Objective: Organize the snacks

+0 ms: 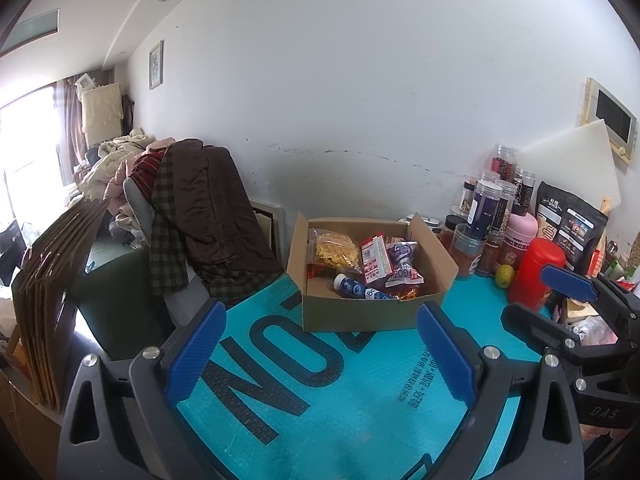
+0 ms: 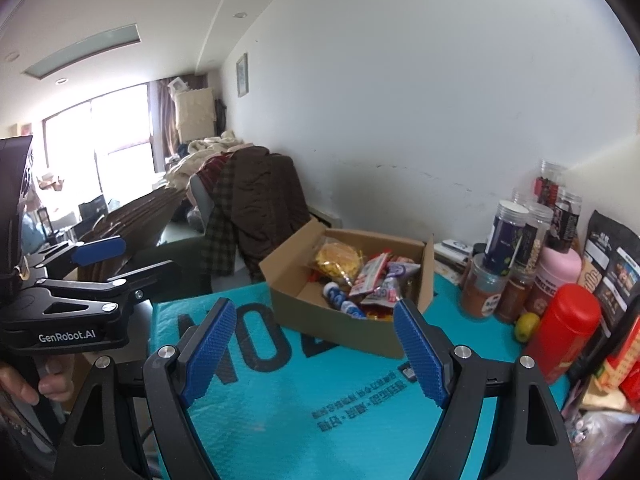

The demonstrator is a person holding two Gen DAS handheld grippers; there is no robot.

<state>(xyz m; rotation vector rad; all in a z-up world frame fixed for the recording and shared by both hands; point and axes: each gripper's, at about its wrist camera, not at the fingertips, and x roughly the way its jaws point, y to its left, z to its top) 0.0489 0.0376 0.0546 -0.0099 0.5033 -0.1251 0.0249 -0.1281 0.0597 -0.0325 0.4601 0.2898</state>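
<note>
An open cardboard box [image 1: 372,280] sits at 12 o'clock on the teal-covered counter [image 1: 320,392], holding a bag of yellow snacks [image 1: 335,251], a red-and-white packet [image 1: 375,261], a purple-and-white packet [image 1: 403,265] and a blue-and-white tube [image 1: 354,289]. Jars [image 1: 486,208] and a red canister [image 1: 534,275] stand at 2 o'clock, just beside the box. The left hand-held gripper [image 1: 320,354] and right hand-held gripper [image 2: 316,350] both hang wide apart above the counter, gripping nothing.
</note>
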